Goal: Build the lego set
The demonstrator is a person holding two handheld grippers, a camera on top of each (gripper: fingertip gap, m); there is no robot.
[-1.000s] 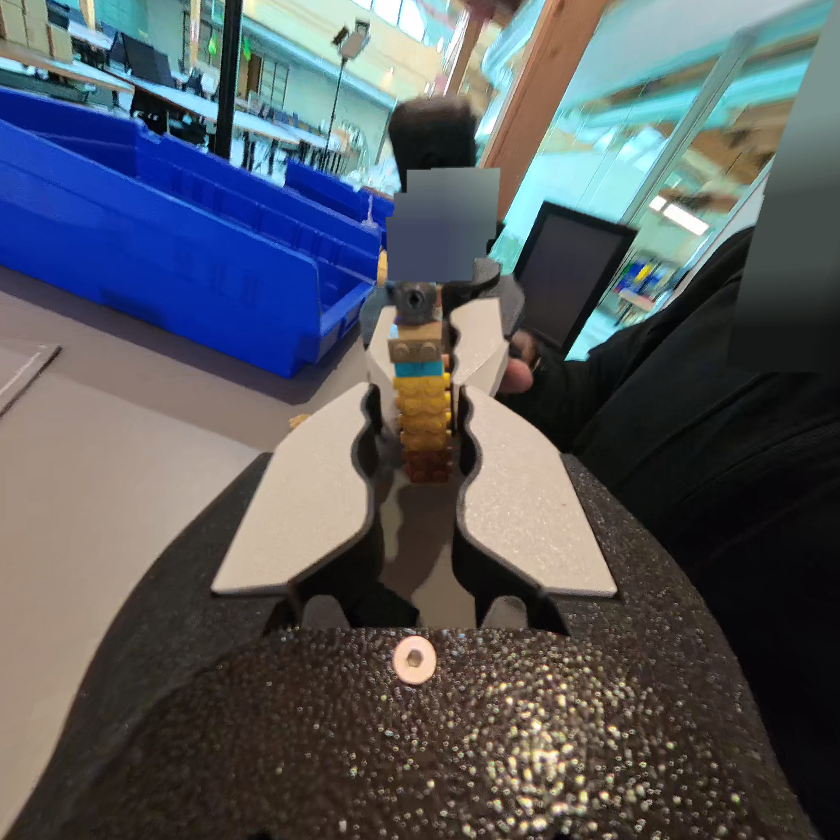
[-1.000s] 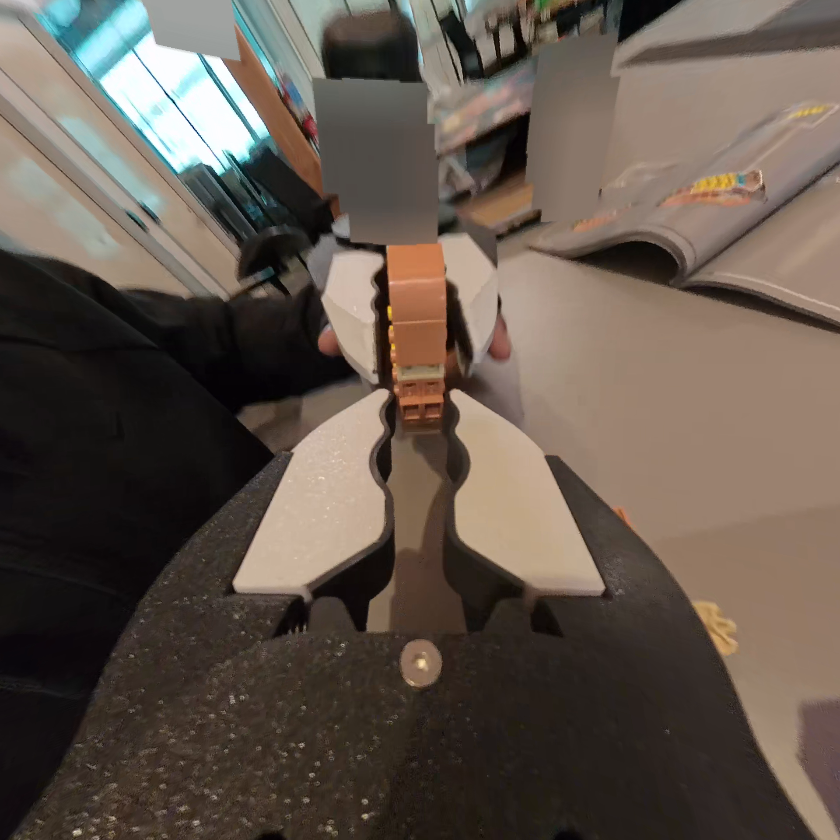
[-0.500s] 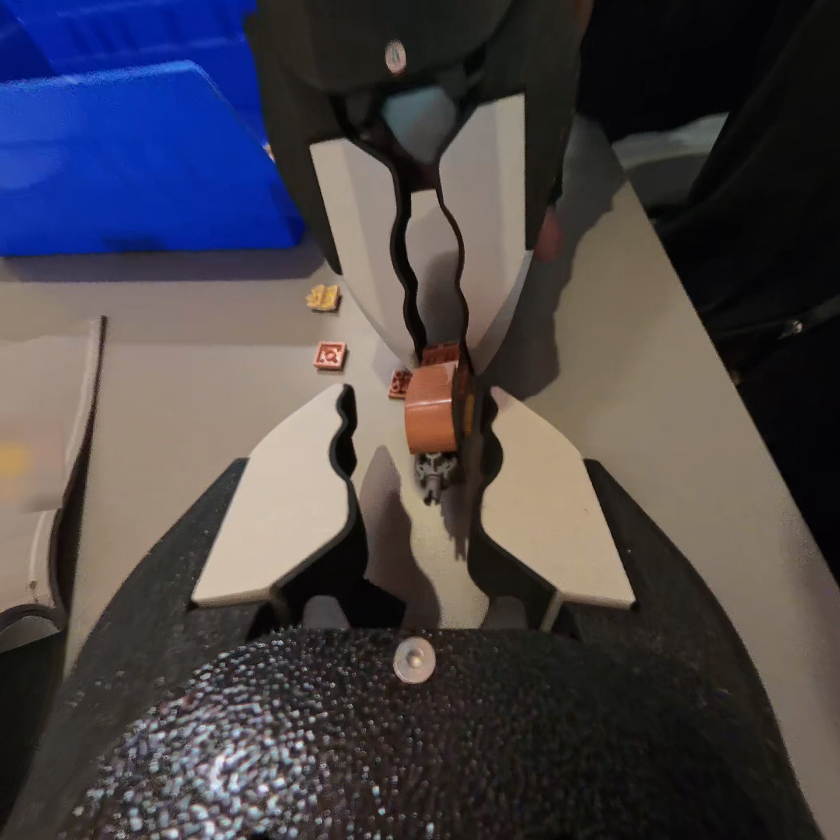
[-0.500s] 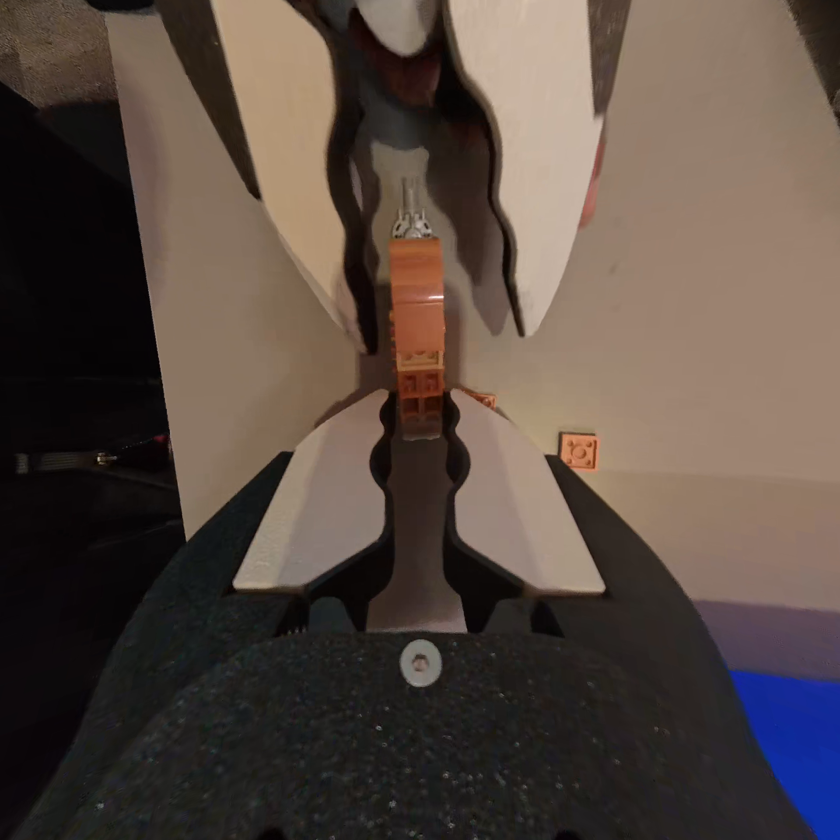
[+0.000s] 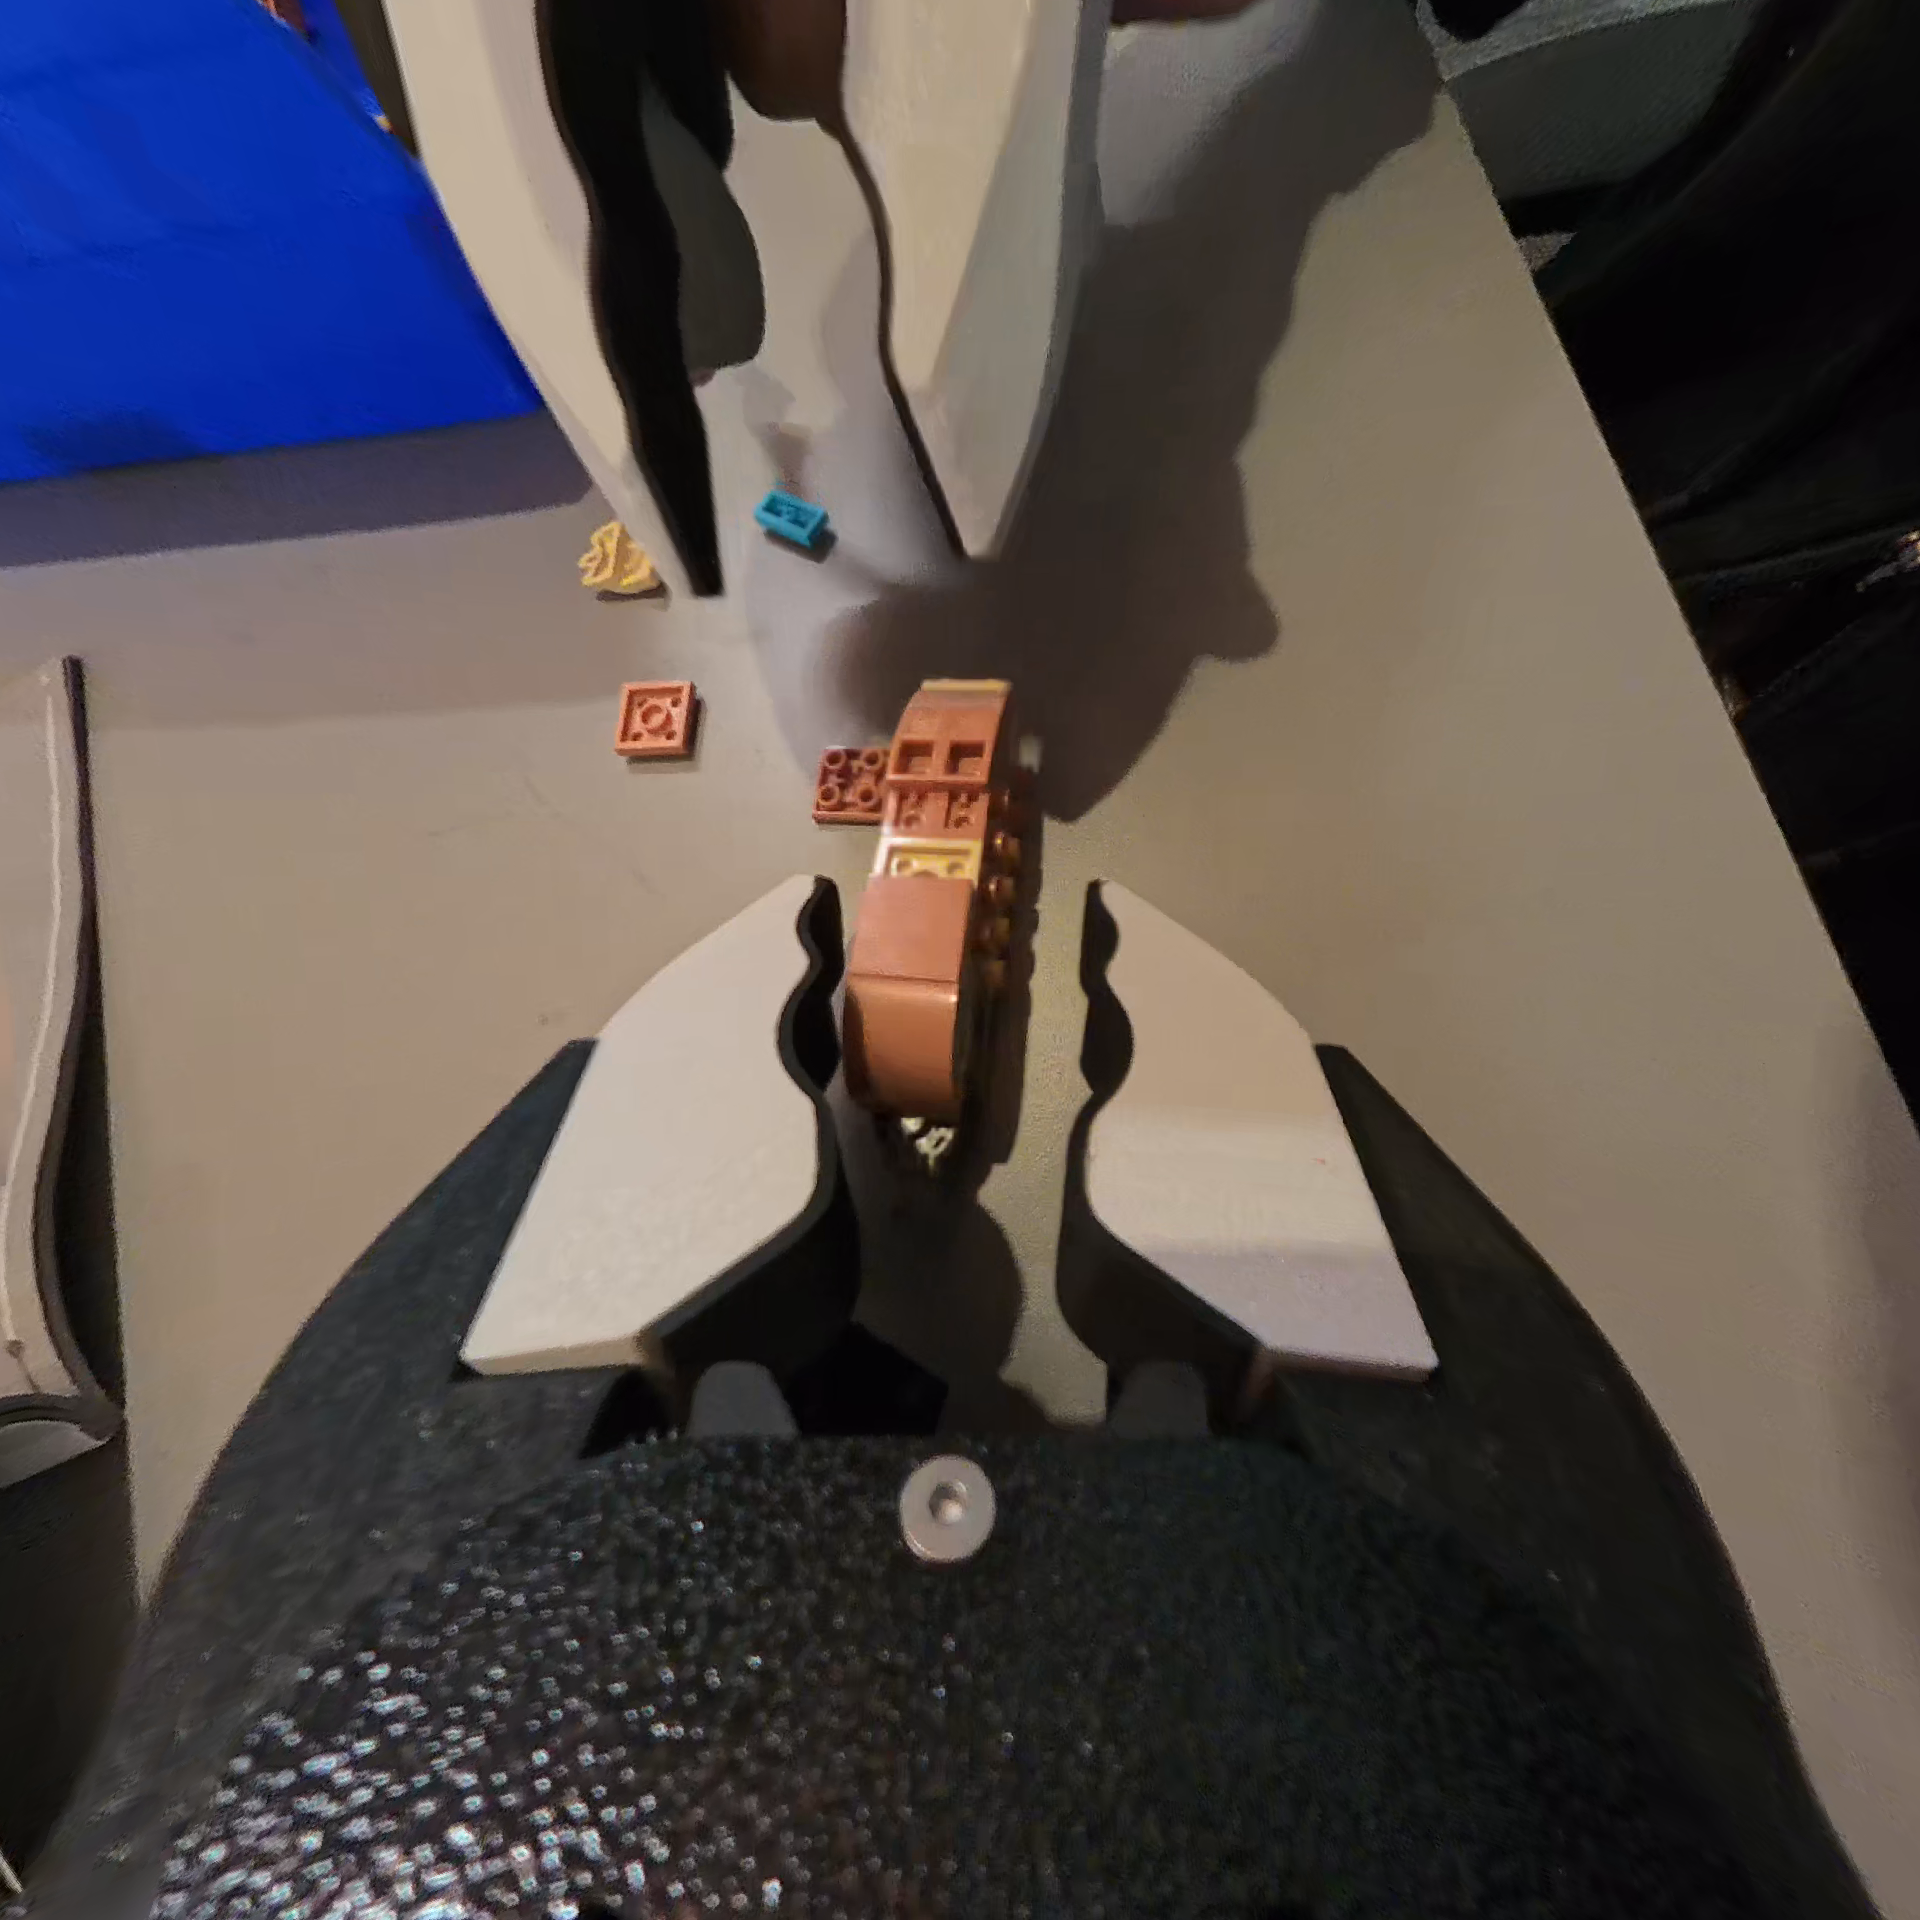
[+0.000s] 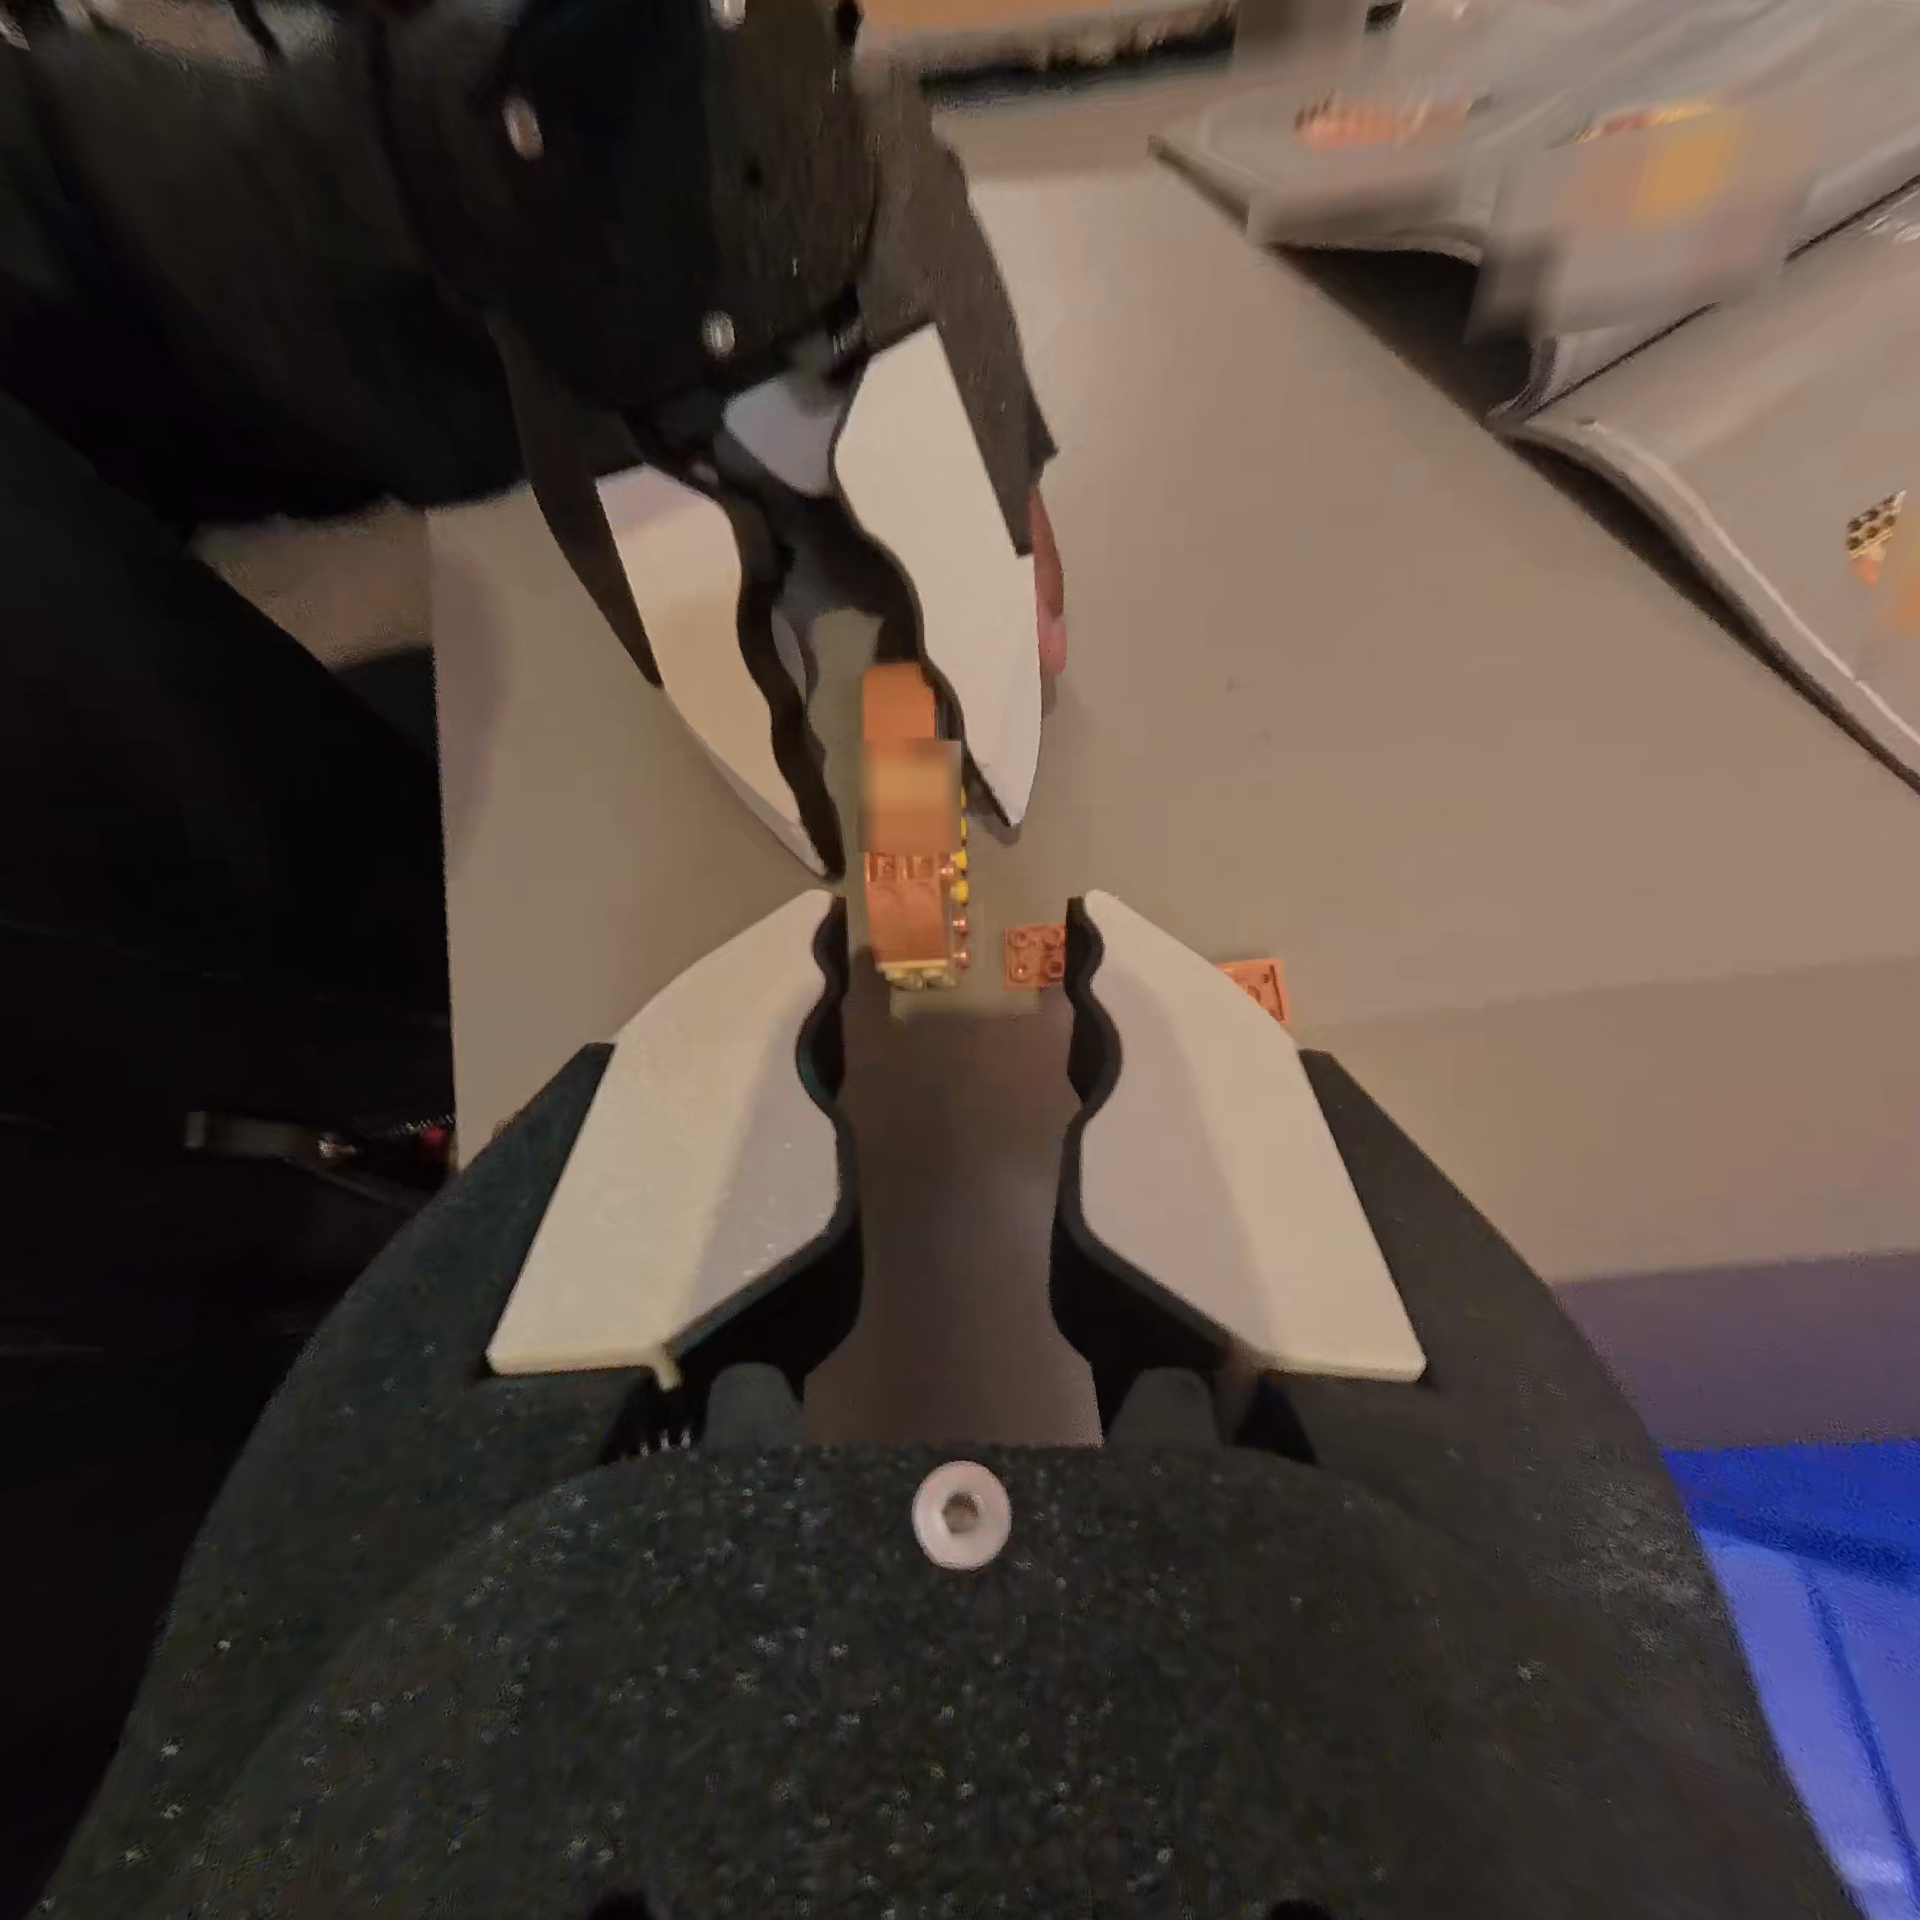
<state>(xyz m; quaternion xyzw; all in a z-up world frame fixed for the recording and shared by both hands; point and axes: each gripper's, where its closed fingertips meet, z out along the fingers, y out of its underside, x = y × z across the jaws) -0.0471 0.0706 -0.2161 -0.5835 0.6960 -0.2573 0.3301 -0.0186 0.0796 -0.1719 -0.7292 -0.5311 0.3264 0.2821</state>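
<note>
The lego assembly [image 5: 914,935], a brown curved stack with tan and yellow parts, lies on the grey table [image 5: 1247,831]. My left gripper [image 5: 956,894] is open, with the assembly between its fingers close to the left one and a gap on the right. My right gripper [image 6: 954,904] is open and empty, with the assembly [image 6: 899,904] just ahead of its left fingertip. In the left wrist view the right gripper [image 5: 836,566] hangs open above and beyond the assembly. In the right wrist view the left gripper [image 6: 914,842] straddles the assembly's far end.
Loose pieces lie near: a teal brick [image 5: 792,516], a tan piece [image 5: 618,561], a brown square plate [image 5: 655,719], a dark red plate [image 5: 852,787]. A blue bin [image 5: 208,260] stands beyond. An open booklet [image 6: 1662,260] lies aside. The table edge [image 5: 1558,520] and a person in black are close. The grippers' ends are close to 6 cm from one another.
Both grippers held the assembly in the air a second ago. It came down to the table, both grippers opened, and the right one pulled back from it.
</note>
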